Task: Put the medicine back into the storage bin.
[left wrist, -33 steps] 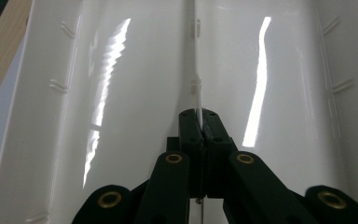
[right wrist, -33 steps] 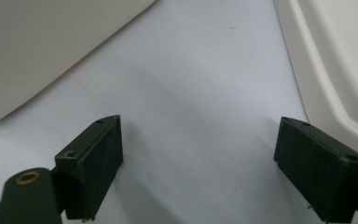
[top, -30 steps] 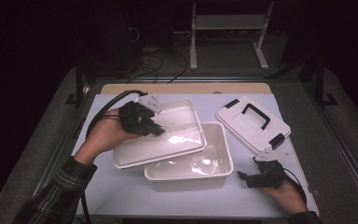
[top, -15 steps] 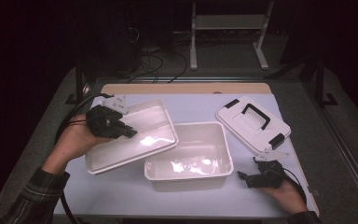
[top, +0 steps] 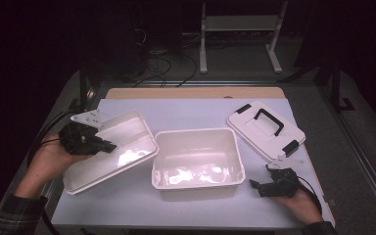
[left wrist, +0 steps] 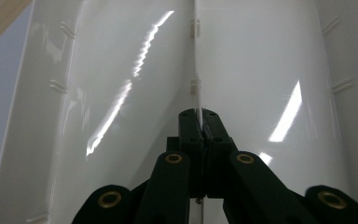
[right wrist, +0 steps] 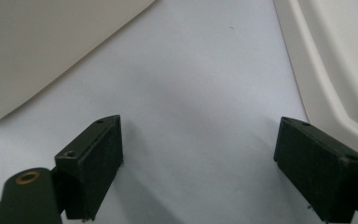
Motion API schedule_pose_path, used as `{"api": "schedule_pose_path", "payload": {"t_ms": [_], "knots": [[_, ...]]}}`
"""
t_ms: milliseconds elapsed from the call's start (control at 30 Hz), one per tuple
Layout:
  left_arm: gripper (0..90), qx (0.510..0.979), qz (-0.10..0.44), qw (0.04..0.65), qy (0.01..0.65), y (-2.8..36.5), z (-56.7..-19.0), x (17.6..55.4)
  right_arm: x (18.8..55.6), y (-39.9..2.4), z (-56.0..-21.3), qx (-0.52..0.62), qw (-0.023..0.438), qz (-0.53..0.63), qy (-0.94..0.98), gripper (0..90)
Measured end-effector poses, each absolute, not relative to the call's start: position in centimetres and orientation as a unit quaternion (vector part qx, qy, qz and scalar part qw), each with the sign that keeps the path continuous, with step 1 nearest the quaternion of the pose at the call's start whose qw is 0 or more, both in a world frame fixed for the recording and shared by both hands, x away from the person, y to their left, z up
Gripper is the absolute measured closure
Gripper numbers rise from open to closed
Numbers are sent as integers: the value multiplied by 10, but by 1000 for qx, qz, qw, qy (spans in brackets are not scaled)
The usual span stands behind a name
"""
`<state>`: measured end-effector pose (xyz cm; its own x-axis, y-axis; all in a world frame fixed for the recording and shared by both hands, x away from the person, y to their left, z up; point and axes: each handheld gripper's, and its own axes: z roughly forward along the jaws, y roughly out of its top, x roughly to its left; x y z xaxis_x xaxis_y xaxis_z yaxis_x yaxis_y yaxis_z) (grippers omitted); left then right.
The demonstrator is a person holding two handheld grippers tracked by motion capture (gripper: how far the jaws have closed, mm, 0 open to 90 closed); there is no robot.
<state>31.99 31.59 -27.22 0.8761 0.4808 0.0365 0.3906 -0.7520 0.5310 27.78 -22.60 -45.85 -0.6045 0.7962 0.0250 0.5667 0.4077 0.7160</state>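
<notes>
Inner tray (top: 112, 152) has been carried leftward across the table, pinched on its centre divider (left wrist: 196, 84) by the left gripper (top: 108, 146). A second ago it lay tilted over the left part of the box (top: 196, 161), overlapping the rim; half a second ago only its right edge was near the box. Now it is seen clear of the box, to its left, with its near corner down by the table's (top: 186, 110) left front edge. The box's inside is now fully uncovered. The left hand (top: 54, 159) has been shifted left and slightly nearer the front edge with it.
</notes>
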Motion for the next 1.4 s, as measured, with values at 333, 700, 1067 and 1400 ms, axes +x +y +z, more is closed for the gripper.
{"api": "schedule_pose_path", "payload": {"t_ms": [333, 700, 1067, 1400], "knots": [[888, 924, 86, 256, 270, 345, -300, 313, 278, -226, -459, 414, 162, 353, 823, 149], [888, 926, 76, 243, 279, 340, -342, 318, 278, -226, -459, 414, 162, 353, 823, 149], [888, 927, 67, 236, 283, 331, -384, 326, 278, -226, -458, 414, 162, 353, 823, 149], [887, 924, 62, 236, 294, 332, -410, 329, 278, -226, -459, 414, 162, 353, 823, 149]]}}
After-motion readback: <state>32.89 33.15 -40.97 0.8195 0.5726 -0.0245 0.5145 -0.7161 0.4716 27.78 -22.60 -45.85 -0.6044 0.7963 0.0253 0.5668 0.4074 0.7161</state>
